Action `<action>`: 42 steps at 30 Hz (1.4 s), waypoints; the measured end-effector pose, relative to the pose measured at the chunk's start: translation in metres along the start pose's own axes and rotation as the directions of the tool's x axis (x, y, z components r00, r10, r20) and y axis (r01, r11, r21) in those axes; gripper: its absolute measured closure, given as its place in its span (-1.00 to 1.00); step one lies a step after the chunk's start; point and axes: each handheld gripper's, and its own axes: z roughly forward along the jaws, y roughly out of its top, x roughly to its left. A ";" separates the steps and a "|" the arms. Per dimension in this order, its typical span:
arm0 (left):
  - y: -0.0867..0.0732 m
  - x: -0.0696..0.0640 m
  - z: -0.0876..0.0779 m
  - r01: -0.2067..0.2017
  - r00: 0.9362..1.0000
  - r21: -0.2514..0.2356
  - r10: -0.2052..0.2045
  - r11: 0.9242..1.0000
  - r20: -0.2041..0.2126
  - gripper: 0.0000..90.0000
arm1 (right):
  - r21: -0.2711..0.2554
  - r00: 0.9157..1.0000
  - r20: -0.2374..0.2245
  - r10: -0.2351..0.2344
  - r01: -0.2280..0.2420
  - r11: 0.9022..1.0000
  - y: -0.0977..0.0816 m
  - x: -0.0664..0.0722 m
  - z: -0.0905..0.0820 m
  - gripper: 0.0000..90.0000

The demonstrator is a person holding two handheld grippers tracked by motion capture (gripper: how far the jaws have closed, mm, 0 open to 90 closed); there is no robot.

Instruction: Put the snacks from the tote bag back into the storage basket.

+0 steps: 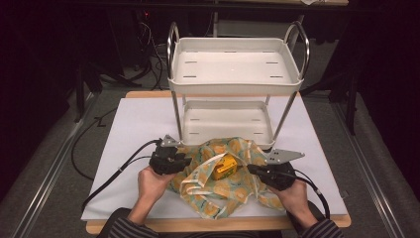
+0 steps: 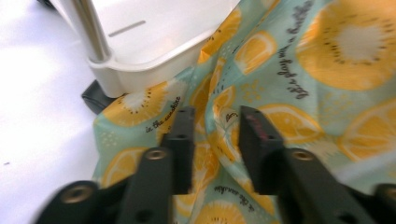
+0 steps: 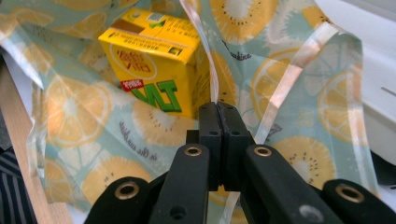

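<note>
High view: bag (image 1: 218, 186) at table (image 1: 124, 129) near edge, carton (image 1: 225, 166) inside; left gripper (image 1: 185, 159), right gripper (image 1: 249, 168) at its sides.
Left gripper view: jaws apart over bag, pinching nothing.
Right gripper view: jaws closed on bag hem beside carton.

A wooden table (image 1: 106, 227) is standing on a grey carpeted floor (image 1: 49, 163), with a white sheet (image 1: 129, 129) covering most of its top. A white two-tier cart (image 1: 233, 67) with chrome handles is sitting at the table's far side. Metal rails (image 1: 44, 186) are running along the floor on both sides. The room behind is lying in darkness, with cables (image 1: 148, 44) trailing there.
</note>
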 end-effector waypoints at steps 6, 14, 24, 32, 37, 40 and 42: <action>-0.003 -0.007 -0.016 -0.018 0.999 0.001 0.018 1.000 0.029 0.16 | -0.004 1.000 0.002 0.021 -0.021 1.000 0.006 -0.007 0.002 1.00; -0.001 -0.017 -0.040 0.004 0.996 -0.024 -0.002 1.000 0.089 0.06 | -0.011 0.999 0.014 0.037 -0.037 0.999 0.016 -0.016 0.008 1.00; -0.005 -0.029 -0.065 -0.008 0.992 -0.039 0.013 0.999 0.125 -0.03 | 0.025 0.998 0.027 0.048 -0.049 0.998 0.018 -0.018 0.019 1.00; -0.011 -0.039 -0.071 -0.001 0.986 -0.015 0.004 1.000 0.165 -0.08 | 0.035 0.998 0.028 0.050 -0.051 0.998 0.020 -0.020 0.023 1.00; -0.013 -0.045 -0.076 -0.039 0.988 -0.020 0.042 0.999 0.146 -0.04 | 0.033 0.998 0.028 0.059 -0.060 0.998 0.020 -0.022 0.024 1.00; -0.016 -0.046 -0.066 -0.053 0.990 0.011 0.051 0.999 0.133 0.04 | 0.037 0.998 0.027 0.054 -0.055 0.998 0.020 -0.022 0.025 1.00; -0.017 -0.044 -0.055 -0.046 0.992 0.054 0.039 0.997 0.123 0.16 | 0.039 0.998 0.023 0.053 -0.054 0.998 0.020 -0.022 0.025 1.00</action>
